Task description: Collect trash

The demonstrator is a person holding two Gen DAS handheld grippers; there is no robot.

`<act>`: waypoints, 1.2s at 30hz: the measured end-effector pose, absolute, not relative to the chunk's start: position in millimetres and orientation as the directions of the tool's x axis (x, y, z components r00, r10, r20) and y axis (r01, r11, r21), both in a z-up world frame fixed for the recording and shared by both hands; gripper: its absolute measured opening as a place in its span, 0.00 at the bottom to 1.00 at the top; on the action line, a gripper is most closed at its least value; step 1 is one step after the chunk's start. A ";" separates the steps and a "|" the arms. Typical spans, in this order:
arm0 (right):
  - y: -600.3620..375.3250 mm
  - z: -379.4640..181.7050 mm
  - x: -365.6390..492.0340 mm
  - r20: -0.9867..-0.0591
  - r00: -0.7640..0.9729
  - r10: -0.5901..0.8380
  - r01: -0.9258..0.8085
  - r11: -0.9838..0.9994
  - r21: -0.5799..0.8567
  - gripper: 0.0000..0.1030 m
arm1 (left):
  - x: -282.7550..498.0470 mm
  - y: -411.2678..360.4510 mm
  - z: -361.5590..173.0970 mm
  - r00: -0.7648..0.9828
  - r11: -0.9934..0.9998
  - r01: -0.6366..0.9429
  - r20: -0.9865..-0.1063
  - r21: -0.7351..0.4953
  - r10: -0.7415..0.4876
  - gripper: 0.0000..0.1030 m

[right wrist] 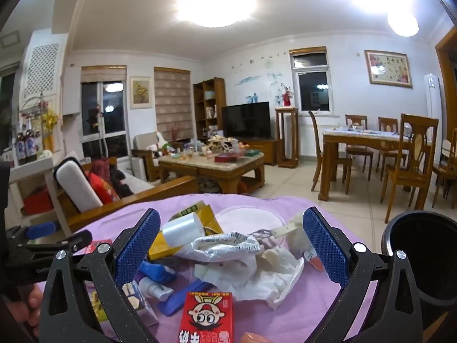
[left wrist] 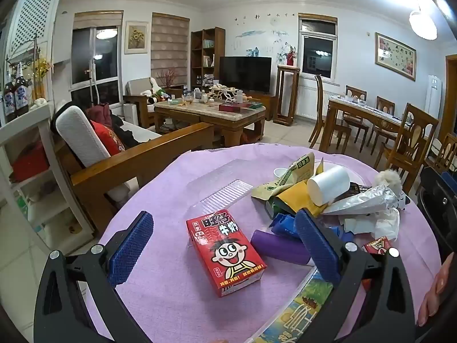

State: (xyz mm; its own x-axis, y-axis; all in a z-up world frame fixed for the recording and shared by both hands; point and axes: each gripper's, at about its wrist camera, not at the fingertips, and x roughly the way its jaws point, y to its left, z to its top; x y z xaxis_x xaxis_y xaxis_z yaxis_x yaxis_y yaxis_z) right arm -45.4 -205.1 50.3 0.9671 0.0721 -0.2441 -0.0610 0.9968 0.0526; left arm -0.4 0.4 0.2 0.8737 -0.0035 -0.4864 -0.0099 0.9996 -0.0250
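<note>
1. My left tool (left wrist: 225, 245) stands spread wide over the worktop (left wrist: 160, 200), which wears a lilac cloth; a red milk carton (left wrist: 225, 253) lies flat between its blue pads, touched by neither. The carton shows a cartoon face with round eyes and bold Chinese characters.
2. My right tool (right wrist: 238, 247) is likewise spread wide and grips nothing. Between its pads sits the heap of trash (right wrist: 228, 254): a crumpled silver wrapper (right wrist: 222, 245) with printed writing too small to read, white tissue (right wrist: 257, 277), a toppled white paper cup (right wrist: 184, 228) and a yellow packet (right wrist: 160, 245).
3. Only the left view shows a clear plastic tray (left wrist: 222, 191) behind the carton, a purple tube (left wrist: 278, 245) just beside it, and a colourful printed pack (left wrist: 300, 308) at the near edge.
4. Only the right view shows a small spray bottle (right wrist: 155, 287), a second red carton (right wrist: 207, 317) with its face upside down, and a dark bin (right wrist: 422, 265) right of the worktop.
5. The heap lies right of the first carton, near the worktop's middle.
</note>
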 end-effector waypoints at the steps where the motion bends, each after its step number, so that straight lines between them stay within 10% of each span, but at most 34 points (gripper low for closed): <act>1: -205.1 50.2 -45.2 -0.246 0.967 0.072 -0.061 0.997 0.053 0.96 | -0.4 0.4 0.2 0.873 1.000 -0.013 -0.487 -0.023 0.000 0.95; 36: -205.6 50.3 -45.7 -0.242 0.968 0.072 -0.060 0.997 0.055 0.96 | -3.9 3.9 4.6 0.880 0.999 -0.044 -0.475 -0.031 0.024 0.95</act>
